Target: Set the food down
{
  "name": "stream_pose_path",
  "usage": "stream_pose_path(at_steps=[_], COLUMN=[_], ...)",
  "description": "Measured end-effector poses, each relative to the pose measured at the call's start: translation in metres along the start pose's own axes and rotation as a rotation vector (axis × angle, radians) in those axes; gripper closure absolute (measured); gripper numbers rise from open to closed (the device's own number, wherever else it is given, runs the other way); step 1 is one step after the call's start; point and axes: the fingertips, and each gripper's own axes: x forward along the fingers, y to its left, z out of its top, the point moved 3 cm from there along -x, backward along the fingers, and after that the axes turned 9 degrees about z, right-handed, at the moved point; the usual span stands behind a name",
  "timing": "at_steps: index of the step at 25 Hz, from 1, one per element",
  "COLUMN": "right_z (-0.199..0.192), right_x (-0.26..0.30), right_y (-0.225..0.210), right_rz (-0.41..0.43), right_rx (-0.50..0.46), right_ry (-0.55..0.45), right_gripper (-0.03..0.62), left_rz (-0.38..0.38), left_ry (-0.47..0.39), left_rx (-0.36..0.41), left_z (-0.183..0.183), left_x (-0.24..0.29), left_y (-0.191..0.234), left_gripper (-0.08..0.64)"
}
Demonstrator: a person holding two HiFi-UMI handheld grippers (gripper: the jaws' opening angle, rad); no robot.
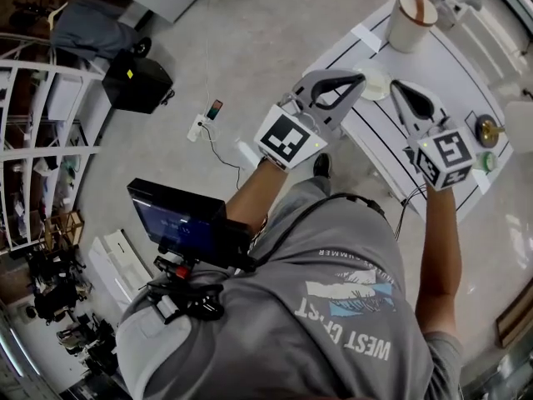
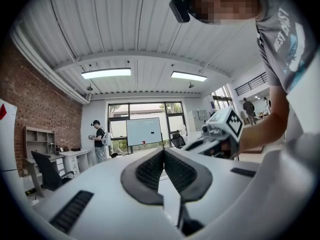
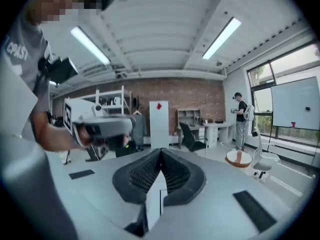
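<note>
Both grippers are raised in front of me and hold nothing. In the head view my left gripper (image 1: 358, 78) is shut, its tips over the near edge of the white table (image 1: 433, 82). Beside it my right gripper (image 1: 399, 85) is shut too, its jaws closed on each other. The left gripper view shows its pads (image 2: 150, 171) meeting at the tip (image 2: 162, 151), and the right gripper view shows the same (image 3: 161, 150). A white tub with a brown-striped top (image 1: 413, 19) stands far back on the table, and shows small in the right gripper view (image 3: 239, 158). No food is between either pair of jaws.
A small pale disc (image 1: 376, 82) lies on the table just beyond the jaws; a brass object (image 1: 485, 129) and a green item (image 1: 487, 162) sit at the right. On the floor are a power strip (image 1: 200, 126) and a black box (image 1: 136, 82). Another person (image 2: 99, 140) stands far off.
</note>
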Motion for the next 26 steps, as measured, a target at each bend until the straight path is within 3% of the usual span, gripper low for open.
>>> stream_pose_path(at_steps=[3, 6, 13, 26], right_z=[0.052, 0.081, 0.078, 0.053], right_x=[-0.059, -0.11, -0.174, -0.215], right_y=[0.034, 0.062, 0.088, 0.1], right_rz=[-0.021, -0.068, -0.183, -0.204], right_rx=[-0.021, -0.056, -0.117, -0.087], right_ry=[-0.19, -0.285, -0.281, -0.276], right_gripper=[0.586, 0.586, 0.586, 0.586], left_rz=[-0.006, 0.0, -0.01, 0.008], left_ry=[-0.03, -0.044, -0.084, -0.062], left_rx=[-0.03, -0.031, 0.005, 0.011], left_z=[0.022, 0.04, 0.067, 0.068], left_x=[-0.005, -0.012, -0.027, -0.038], left_y=[-0.01, -0.022, -0.063, -0.105], left_gripper=[0.552, 0.552, 0.552, 0.551])
